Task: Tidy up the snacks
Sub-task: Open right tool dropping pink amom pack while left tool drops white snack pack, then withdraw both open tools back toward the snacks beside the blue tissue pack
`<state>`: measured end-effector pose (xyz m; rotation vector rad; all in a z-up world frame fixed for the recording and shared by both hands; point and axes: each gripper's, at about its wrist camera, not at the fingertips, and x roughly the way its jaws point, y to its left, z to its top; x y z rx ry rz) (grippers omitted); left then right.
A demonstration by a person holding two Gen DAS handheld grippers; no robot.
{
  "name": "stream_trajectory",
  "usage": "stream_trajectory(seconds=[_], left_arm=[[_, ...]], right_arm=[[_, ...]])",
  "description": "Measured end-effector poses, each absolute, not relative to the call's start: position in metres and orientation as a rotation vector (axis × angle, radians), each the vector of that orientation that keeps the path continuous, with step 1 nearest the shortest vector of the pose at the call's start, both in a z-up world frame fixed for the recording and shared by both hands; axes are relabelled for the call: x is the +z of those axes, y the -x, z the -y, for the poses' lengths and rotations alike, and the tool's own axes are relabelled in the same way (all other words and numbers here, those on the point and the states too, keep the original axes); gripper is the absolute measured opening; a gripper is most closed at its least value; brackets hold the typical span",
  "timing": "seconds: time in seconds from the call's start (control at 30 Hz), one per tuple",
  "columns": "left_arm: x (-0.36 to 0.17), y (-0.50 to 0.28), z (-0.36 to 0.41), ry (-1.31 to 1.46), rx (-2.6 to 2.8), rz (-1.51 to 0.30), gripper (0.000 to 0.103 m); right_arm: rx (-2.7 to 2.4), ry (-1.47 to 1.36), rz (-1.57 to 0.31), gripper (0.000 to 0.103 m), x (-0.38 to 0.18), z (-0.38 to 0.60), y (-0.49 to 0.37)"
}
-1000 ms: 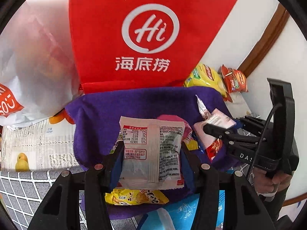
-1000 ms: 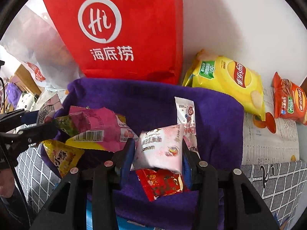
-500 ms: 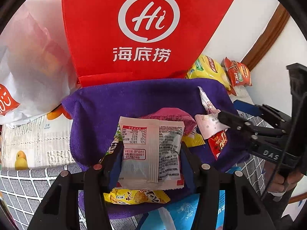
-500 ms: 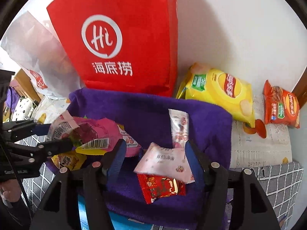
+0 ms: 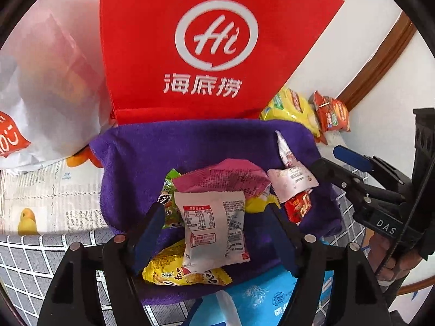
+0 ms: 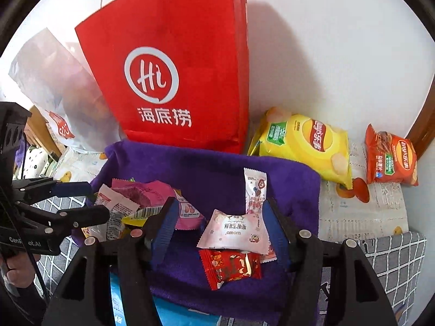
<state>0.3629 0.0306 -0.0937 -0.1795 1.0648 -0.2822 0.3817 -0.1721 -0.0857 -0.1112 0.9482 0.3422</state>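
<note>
Snacks: small packets piled on the purple towel (image 6: 212,168) in front of the red bag (image 6: 174,76). White packet (image 5: 214,228) lies label-up on the pile between the left gripper (image 5: 214,233) fingers; pink packet (image 5: 223,176) just behind it, yellow packet (image 5: 185,274) under its near end.

Step in hand, my read: pick the next packet to sort. To do it well, centre on one packet, grab the flat body rather than the crimped edge, lift straight so neighbours don't drag.

Left jaws wide open, pads clear of the white packet on both sides, holding nothing.

Right gripper (image 6: 220,231) also wide open, empty, straddling the pale pink packet (image 6: 233,231); red candy (image 6: 231,266) just in front. Can't tell if the pads graze it.

Chip bags (image 6: 304,146) sit off the towel by the wall.
</note>
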Motion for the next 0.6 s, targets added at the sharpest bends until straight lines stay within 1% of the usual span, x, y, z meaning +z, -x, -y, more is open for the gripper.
stream_trajectory(seconds=[0.07, 0.17, 0.37, 0.6], left_arm=[[-0.085, -0.358, -0.035, 0.189, -0.293, -1.042, 0.075], [-0.071, -0.350, -0.038, 0.204, -0.310, -0.995, 0.081], [-0.057, -0.342, -0.041, 0.207, -0.324, -0.977, 0.081], [-0.043, -0.330, -0.035, 0.179, -0.331, -0.960, 0.081]], right_arm=[[0.339, 0.105, -0.934, 0.063, -0.081, 0.173, -0.379], [0.334, 0.085, -0.914, 0.063, -0.073, 0.173, -0.376], [0.324, 0.087, -0.871, 0.063, -0.062, 0.169, -0.362], [0.302, 0.108, -0.886, 0.063, -0.056, 0.173, -0.332]])
